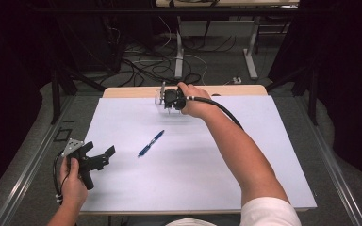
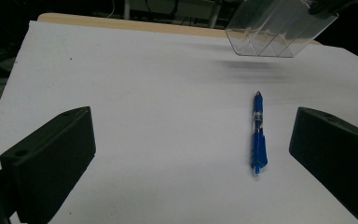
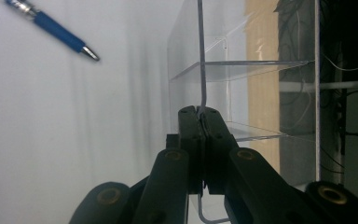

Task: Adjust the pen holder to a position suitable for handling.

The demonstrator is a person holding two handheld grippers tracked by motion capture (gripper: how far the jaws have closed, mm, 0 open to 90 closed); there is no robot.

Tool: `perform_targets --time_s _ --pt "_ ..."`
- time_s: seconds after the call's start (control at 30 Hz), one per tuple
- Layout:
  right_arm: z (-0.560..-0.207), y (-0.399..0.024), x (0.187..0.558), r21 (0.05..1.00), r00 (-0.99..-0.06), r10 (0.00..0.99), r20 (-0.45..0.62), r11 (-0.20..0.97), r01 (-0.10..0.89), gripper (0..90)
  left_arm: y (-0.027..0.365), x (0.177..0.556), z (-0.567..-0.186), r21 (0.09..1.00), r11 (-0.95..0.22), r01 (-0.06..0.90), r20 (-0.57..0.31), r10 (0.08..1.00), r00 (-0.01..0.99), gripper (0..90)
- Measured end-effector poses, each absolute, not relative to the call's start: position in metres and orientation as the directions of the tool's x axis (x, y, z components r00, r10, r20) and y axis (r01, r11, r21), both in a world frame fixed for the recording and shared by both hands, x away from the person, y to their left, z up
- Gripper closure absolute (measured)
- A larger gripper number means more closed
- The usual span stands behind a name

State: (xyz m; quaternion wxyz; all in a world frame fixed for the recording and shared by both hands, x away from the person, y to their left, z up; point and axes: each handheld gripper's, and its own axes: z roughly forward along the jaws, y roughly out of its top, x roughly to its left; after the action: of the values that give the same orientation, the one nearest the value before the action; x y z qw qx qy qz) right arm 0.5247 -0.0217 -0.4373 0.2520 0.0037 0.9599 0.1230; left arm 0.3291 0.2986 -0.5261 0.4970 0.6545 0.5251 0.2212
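White board (image 1: pixel 217 165) covers the tabletop, with cables and table legs on the dim floor beyond its far edge. At that far edge the right gripper (image 1: pixel 169 104) is clenched on a wall of a clear plastic compartment organizer (image 3: pixel 242 70); in the right gripper view the two black jaws meet on the thin transparent panel, pinching it edge-on, which is probably the only firm hold such a slick, hollow box offers. From the left gripper view the organizer (image 2: pixel 279 28) appears lifted and tilted off the board, its shadow blurred beneath it, so it seems to be in carriage rather than resting. Nearer the person, a blue pen (image 1: pixel 151 143) lies flat and untouched at mid-board, well apart from the organizer. The left gripper (image 1: pixel 104 157) rests at the board's near left corner, jaws spread wide and holding nothing, aimed toward the pen (image 2: pixel 258 135), likely waiting to pick it up once the organizer is set where it can receive it.
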Motion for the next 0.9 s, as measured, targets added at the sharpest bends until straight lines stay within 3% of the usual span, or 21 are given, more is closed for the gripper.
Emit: perform_targets --time_s 0.43,0.5,0.63,0.9 --pt "-0.43 -0.045 0.488 0.241 -0.887 0.021 -0.461 0.965 -0.103 90.0 0.296 0.33 -0.526 0.885 0.027 0.466 -0.213 0.911 0.353 0.1" --pt "-0.421 -0.05 0.482 0.299 -0.895 0.064 -0.442 0.951 -0.08 90.0 0.296 0.33 -0.527 0.882 0.023 0.471 -0.212 0.912 0.352 0.1" --pt "-0.425 -0.058 0.482 0.279 -0.901 0.065 -0.43 0.958 -0.063 90.0 0.293 0.329 -0.526 0.883 0.03 0.469 -0.217 0.911 0.352 0.1" --pt "-0.432 -0.077 0.482 0.343 -0.906 0.147 -0.397 0.939 0.002 89.0 0.295 0.329 -0.527 0.881 0.028 0.473 -0.22 0.909 0.355 0.1"
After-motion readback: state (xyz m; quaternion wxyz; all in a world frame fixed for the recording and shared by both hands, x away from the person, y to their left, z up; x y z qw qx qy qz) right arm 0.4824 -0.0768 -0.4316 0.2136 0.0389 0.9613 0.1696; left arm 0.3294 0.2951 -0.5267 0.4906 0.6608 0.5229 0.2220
